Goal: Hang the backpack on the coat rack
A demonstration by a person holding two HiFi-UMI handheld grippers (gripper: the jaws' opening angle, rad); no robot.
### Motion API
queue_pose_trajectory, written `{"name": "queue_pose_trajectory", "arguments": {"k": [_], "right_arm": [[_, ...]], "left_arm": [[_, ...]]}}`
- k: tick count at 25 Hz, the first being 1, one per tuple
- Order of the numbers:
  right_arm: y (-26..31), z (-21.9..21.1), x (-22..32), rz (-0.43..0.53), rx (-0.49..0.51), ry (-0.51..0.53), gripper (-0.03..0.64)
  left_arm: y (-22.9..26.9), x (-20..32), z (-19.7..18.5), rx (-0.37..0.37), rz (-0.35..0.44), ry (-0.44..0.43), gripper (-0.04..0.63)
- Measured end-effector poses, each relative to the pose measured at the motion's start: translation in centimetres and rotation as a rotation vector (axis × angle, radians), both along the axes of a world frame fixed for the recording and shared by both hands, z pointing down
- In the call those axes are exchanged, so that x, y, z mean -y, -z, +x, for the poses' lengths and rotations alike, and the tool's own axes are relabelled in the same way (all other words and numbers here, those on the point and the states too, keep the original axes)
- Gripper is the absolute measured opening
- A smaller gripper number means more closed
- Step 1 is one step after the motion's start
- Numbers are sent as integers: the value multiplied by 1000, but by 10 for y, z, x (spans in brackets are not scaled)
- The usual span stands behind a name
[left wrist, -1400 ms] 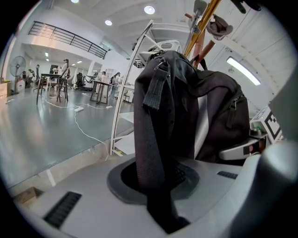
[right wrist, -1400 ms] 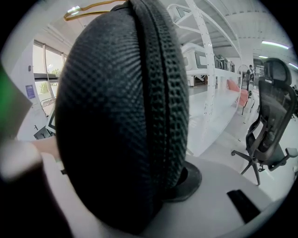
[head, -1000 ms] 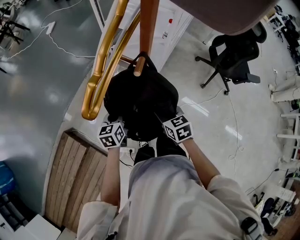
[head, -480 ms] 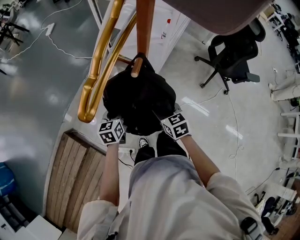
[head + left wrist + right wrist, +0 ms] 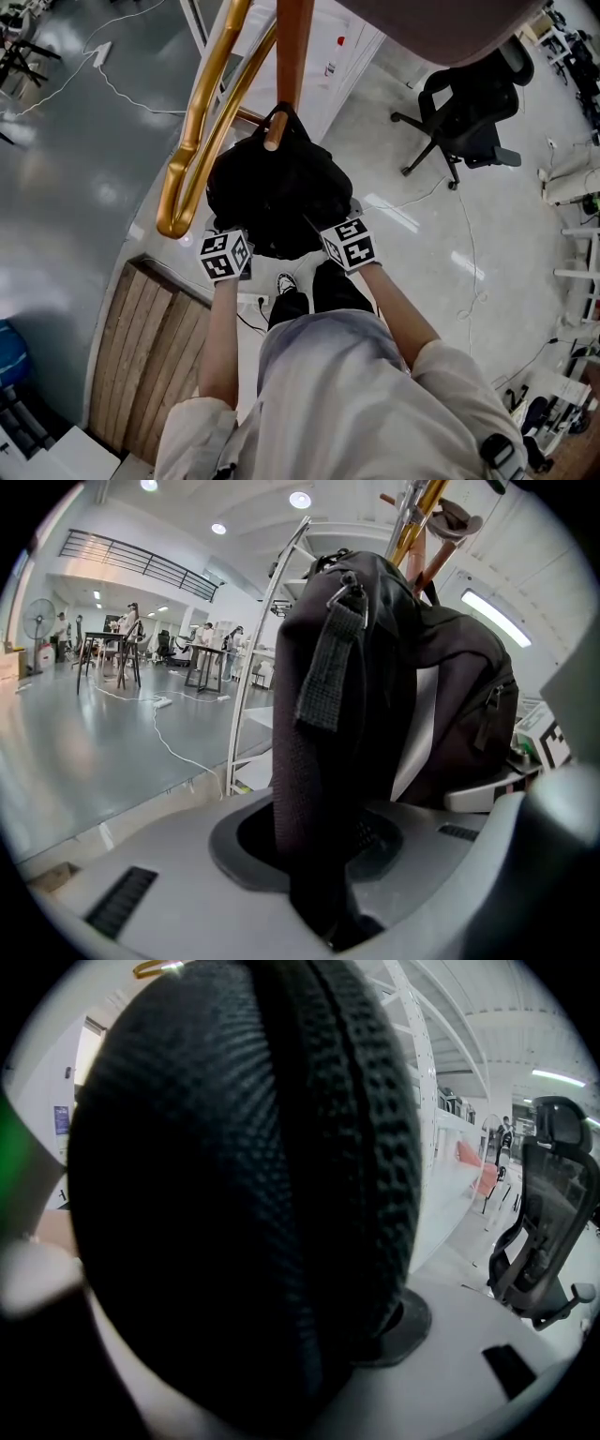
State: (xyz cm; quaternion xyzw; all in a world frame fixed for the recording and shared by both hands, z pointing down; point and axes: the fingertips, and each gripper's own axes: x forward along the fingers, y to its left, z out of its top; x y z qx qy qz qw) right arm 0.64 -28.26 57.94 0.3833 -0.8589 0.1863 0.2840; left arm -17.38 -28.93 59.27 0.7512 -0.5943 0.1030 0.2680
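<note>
The black backpack (image 5: 281,197) hangs by its top loop from a wooden peg (image 5: 274,141) of the coat rack (image 5: 294,47). Both grippers are at its lower edge. My left gripper (image 5: 231,242) is shut on a narrow black webbing strap (image 5: 319,761) that runs down between its jaws (image 5: 328,892). My right gripper (image 5: 335,228) has a thick padded mesh shoulder strap (image 5: 253,1194) between its jaws, and that strap fills the right gripper view. Those jaws have just been opening and now stand wide around the strap. Their left side is hidden by it.
A gold curved arm (image 5: 192,141) of the rack hangs left of the backpack. A black office chair (image 5: 464,103) stands to the right. A wooden platform (image 5: 150,356) lies at lower left, with a cable (image 5: 122,94) on the grey floor. White metal shelving (image 5: 267,621) stands behind the rack.
The right gripper has shifted a little along the backpack's lower edge. The backpack hangs on the peg as before, and the left gripper keeps its place.
</note>
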Motion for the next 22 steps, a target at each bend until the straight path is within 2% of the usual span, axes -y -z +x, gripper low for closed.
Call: {"name": "queue_pose_trajectory", "arguments": {"k": [5,14,22], "right_arm": [[0,2,1,0,-6,-5,302],[1,5,3,-4,-15,-12,360],[6,6,3,0,6,-25,380]], "left_arm": [[0,2,-1,56,6,-13,94],[6,2,-1,24,20,-10,243],[8,-2,-1,37,21,-1,276]]}}
